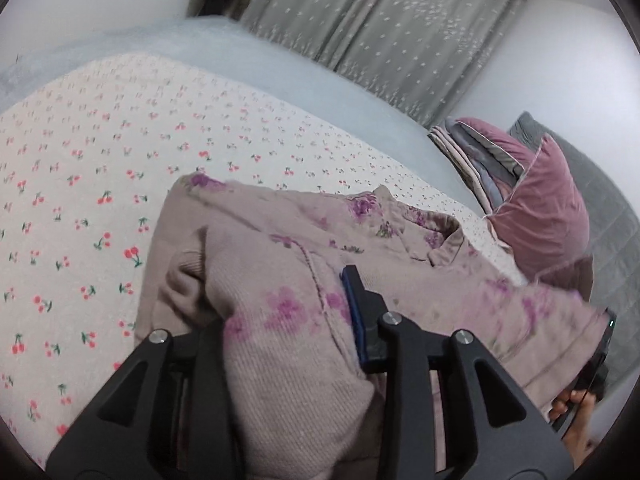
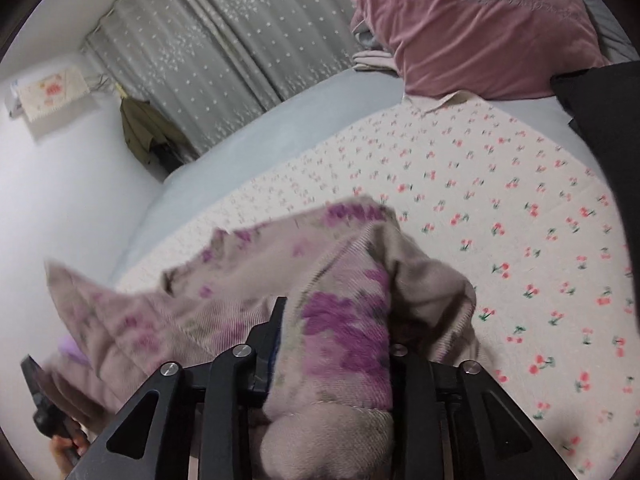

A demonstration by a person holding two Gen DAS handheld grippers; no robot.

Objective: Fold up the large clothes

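A mauve ribbed garment (image 1: 280, 248) with purple flowers lies bunched on the cherry-print bed cover (image 1: 100, 200). A thick fold of it sits between the jaws of my left gripper (image 1: 276, 280). The blue pad of one finger (image 1: 352, 308) shows bare beside the cloth, and the other finger is hidden under it. In the right wrist view another fold of the garment (image 2: 240, 280) fills the gap of my right gripper (image 2: 336, 304). One fingertip (image 2: 280, 312) pokes out at its side; the other is covered. Both grippers look open with cloth loose between the jaws.
A pink pillow (image 1: 540, 216) and folded bedding (image 1: 472, 152) sit at the head of the bed, with the pillow (image 2: 480, 20) also in the right view. Grey curtains (image 2: 220, 48) hang behind. A black shape (image 2: 600, 120) sits at the right edge. A hand (image 1: 568, 404) holds the other gripper.
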